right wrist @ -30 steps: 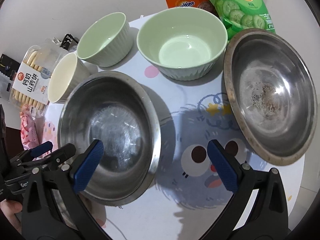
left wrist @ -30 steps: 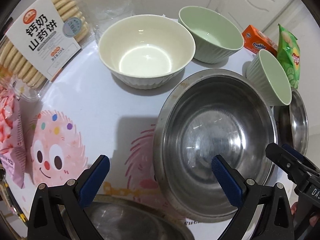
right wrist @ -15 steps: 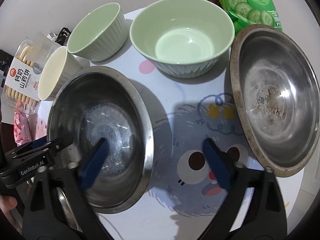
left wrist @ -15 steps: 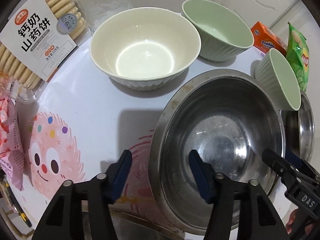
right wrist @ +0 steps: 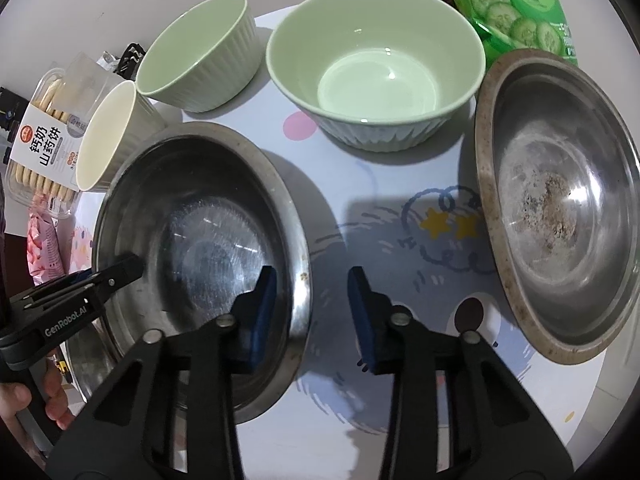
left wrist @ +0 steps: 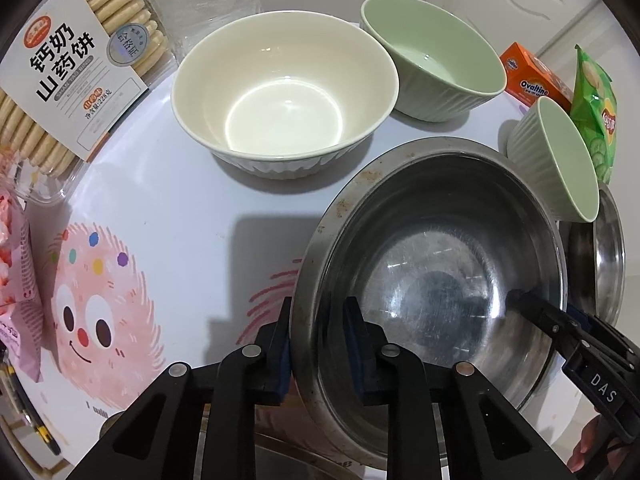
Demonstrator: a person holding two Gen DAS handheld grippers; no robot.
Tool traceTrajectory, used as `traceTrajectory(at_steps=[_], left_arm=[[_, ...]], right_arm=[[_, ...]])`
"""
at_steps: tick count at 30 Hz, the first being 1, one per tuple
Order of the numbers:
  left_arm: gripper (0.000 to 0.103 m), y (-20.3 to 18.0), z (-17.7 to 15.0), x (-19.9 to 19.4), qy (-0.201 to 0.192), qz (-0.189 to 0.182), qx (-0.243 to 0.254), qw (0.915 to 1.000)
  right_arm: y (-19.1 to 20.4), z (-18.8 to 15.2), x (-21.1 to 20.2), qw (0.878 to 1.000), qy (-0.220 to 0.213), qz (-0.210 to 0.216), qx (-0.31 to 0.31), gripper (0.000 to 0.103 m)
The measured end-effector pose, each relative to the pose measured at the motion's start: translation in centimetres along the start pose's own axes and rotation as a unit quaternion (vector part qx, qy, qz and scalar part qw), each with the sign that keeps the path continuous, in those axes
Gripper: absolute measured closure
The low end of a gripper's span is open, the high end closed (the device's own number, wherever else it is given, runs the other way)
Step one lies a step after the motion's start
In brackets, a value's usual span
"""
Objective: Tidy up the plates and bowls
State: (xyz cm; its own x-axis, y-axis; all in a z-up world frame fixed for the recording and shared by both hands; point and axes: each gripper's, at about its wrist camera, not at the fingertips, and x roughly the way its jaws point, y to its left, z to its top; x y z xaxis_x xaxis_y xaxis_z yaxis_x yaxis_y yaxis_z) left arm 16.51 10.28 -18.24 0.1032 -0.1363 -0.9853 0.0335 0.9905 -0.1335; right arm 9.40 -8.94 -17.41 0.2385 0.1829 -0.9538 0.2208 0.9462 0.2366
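Note:
A steel bowl (left wrist: pixel 436 280) sits on the table; it also shows in the right wrist view (right wrist: pixel 192 256). My left gripper (left wrist: pixel 318 344) straddles its left rim, one blue pad inside and one outside, closed on the rim. My right gripper (right wrist: pixel 312 312) straddles the opposite rim, partly closed, with a gap still between its pads. A cream bowl (left wrist: pixel 284 100), a large green bowl (right wrist: pixel 376 68), a small green bowl (right wrist: pixel 200 52) and a second steel bowl (right wrist: pixel 560 204) stand around.
A biscuit pack (left wrist: pixel 68 80) and a pink snack bag (left wrist: pixel 16 280) lie at the left. An orange Ovaltine box (left wrist: pixel 532 80) and a green chip bag (right wrist: pixel 516 4) lie at the far right. Another steel rim (left wrist: pixel 280 456) shows under the left gripper.
Both grippers have moved in onto the steel bowl's rim and narrowed. The left has closed on the rim; the right has closed about halfway.

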Motion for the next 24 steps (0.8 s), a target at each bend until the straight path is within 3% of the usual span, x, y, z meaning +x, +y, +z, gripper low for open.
traceTrajectory(at_steps=[3,9,24], left_arm=[[0.084,0.0,-0.1,0.0,-0.002,0.0,-0.002,1.0],[0.086,0.4,-0.4,-0.6,-0.006,-0.013,-0.005,0.9999],[0.087,0.1,-1.3,-3.9,-0.044,-0.022,-0.008,0.9987]], right_arm=[[0.1,0.1,0.0,1.0,0.0,-0.001,-0.001,0.071],[0.4,0.2,-0.3,1.0,0.0,-0.001,-0.006,0.089],[0.3,0.0,-3.4,1.0,-0.022,0.0,-0.007,0.089]])
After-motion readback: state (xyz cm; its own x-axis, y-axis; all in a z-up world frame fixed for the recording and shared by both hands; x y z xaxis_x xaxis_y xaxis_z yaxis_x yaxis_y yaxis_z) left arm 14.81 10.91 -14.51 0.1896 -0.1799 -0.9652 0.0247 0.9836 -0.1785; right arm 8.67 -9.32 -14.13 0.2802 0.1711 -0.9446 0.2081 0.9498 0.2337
